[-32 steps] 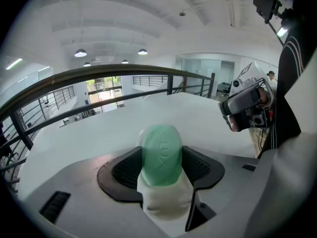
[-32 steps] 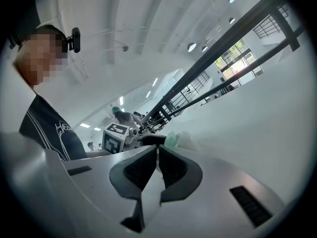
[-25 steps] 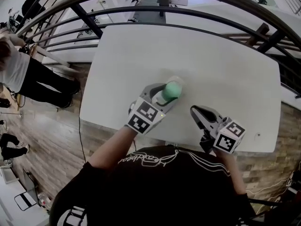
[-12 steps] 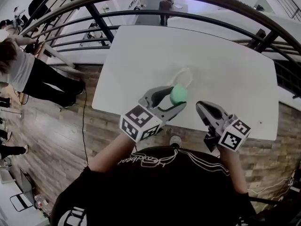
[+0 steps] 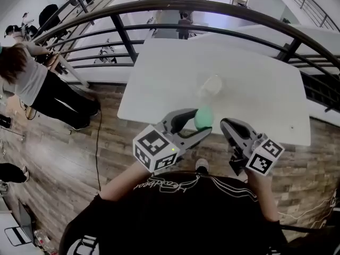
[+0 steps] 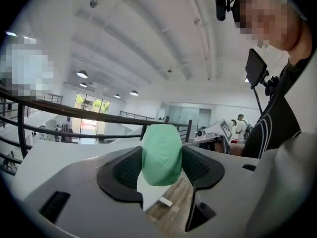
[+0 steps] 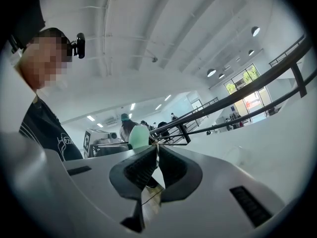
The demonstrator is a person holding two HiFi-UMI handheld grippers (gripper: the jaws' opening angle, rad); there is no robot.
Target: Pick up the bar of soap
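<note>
The green bar of soap (image 5: 203, 118) is clamped between the jaws of my left gripper (image 5: 200, 120), lifted clear of the white table (image 5: 159, 84) and held near its front edge. In the left gripper view the soap (image 6: 161, 154) stands upright between the two dark pads. My right gripper (image 5: 228, 127) hovers just right of the soap, shut with nothing in it; its jaws meet at the tips in the right gripper view (image 7: 156, 150), where the soap (image 7: 138, 135) shows to the left. A clear soap dish (image 5: 210, 85) lies on the table beyond.
A dark curved railing (image 5: 212, 7) runs around the table's far side. Wooden floor (image 5: 79, 147) lies to the left below, where a person (image 5: 32, 84) stands. More people and desks are seen in the distance.
My left gripper has carried the soap up and back toward me, away from the clear dish. The right gripper has stayed about where it was, shut.
</note>
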